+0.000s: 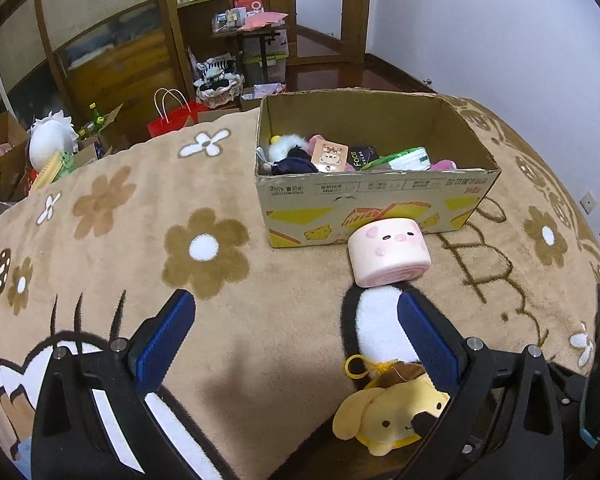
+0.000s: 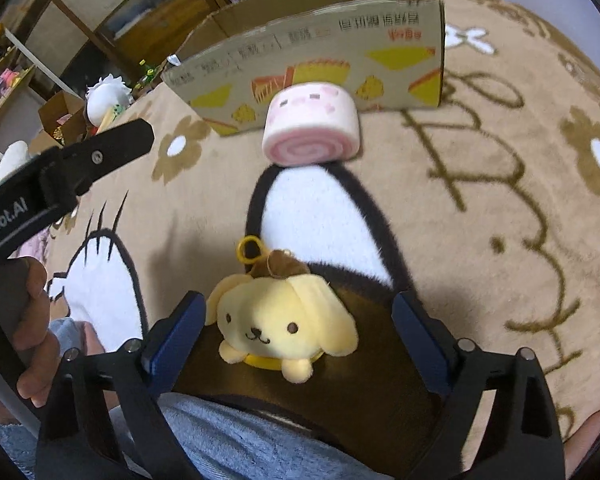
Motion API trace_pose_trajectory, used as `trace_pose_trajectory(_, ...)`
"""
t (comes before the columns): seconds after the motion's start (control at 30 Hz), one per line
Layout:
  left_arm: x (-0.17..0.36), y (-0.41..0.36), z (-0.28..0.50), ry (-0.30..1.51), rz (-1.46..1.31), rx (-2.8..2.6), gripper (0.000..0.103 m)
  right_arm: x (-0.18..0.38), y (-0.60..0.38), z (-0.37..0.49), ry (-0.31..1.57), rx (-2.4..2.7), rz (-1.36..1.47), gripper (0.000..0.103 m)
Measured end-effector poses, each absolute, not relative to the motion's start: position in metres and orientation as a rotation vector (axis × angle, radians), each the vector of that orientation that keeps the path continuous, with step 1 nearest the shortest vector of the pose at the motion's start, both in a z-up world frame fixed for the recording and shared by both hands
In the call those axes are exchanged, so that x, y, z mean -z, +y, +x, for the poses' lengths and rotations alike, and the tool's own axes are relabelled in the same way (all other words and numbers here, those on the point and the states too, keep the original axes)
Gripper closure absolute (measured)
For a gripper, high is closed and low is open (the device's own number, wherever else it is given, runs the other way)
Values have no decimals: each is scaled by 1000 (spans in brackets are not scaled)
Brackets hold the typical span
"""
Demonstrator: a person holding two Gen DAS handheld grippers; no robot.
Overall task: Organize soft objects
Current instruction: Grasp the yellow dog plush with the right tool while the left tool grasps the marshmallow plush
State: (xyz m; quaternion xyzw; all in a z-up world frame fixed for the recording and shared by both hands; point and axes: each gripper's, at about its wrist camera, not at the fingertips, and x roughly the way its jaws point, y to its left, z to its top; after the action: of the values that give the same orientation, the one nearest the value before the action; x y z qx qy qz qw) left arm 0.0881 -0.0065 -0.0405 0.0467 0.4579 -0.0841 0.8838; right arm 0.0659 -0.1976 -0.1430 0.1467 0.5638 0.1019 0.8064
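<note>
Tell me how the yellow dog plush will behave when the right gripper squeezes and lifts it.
The yellow dog plush looks stuffed and fuzzy, so it will probably compress between the right gripper's open fingers rather than slip. It seems small and likely light. Its floppy ears and yellow keyring loop may dangle when lifted. It is unlikely to roll on the fleecy blanket.

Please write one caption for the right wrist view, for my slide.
Open right gripper straddles a yellow dog plush on the blanket.
</note>
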Motion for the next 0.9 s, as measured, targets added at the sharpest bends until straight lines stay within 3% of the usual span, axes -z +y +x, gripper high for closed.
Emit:
trace_pose_trajectory(0.13,42,-6,88,952,95,174,3,157,-195,68,1250,-238,337,7)
trace_pose_trajectory(0.27,44,-9,88,956,100,176,3,169,-191,72,1286,-266,363,22)
trace_pose_trajectory(0.33,46,-10,89,958,104,177,3,178,-189,73,1302,-292,394,39)
trace_pose_trajectory(0.5,50,-14,89,961,111,181,3,184,-201,73,1275,-306,506,51)
trace_pose_trajectory(0.9,51,-21,93,927,112,185,3,141,-231,70,1037,-121,505,55)
